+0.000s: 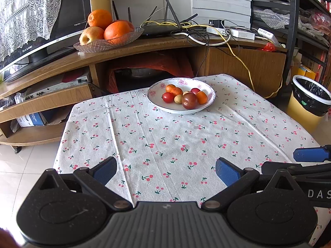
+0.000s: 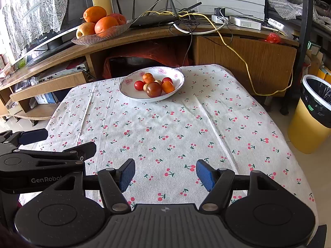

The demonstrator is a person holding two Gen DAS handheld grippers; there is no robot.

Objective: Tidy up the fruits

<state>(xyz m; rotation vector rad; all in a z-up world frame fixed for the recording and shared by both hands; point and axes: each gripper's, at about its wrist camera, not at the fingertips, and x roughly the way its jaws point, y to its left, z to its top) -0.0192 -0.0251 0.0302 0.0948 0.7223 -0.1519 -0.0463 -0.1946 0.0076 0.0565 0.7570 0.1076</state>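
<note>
Fruit fills a white, flower-rimmed porcelain bowl (image 1: 181,109) at the far edge of the desk (image 1: 165,140), which is draped in a white cloth printed with small red cherries. Inside the bowl lie a large dark-red, brownish tomato (image 1: 189,100) at the front, a small bright-red cherry tomato (image 1: 168,97) to its left, a pale tan, egg-shaped fruit (image 1: 178,99) between them, two small orange mandarins (image 1: 173,89) at the back left, another orange fruit (image 1: 202,97) at the right, and a small red one (image 1: 195,91) behind it.

Both tools hover over the near edge of the desk, well apart from the bowl. The left tongs (image 1: 165,171), black with blue pads, stand wide open with only cloth between them and hold nothing. The right tongs (image 2: 165,174) stand about half open, likewise empty; they sit just beside the left tool, whose black frame shows at the left of the right wrist view.

Behind the desk, a curved wooden media shelf (image 1: 144,45) carries a clear glass dish (image 1: 107,43) of large oranges and a yellowish apple, a dark television (image 1: 68,10) partly covered by white lace, and a tangle of cables and routers. A yellow waste bin (image 1: 310,103) with a black liner stands on the floor at the right.
</note>
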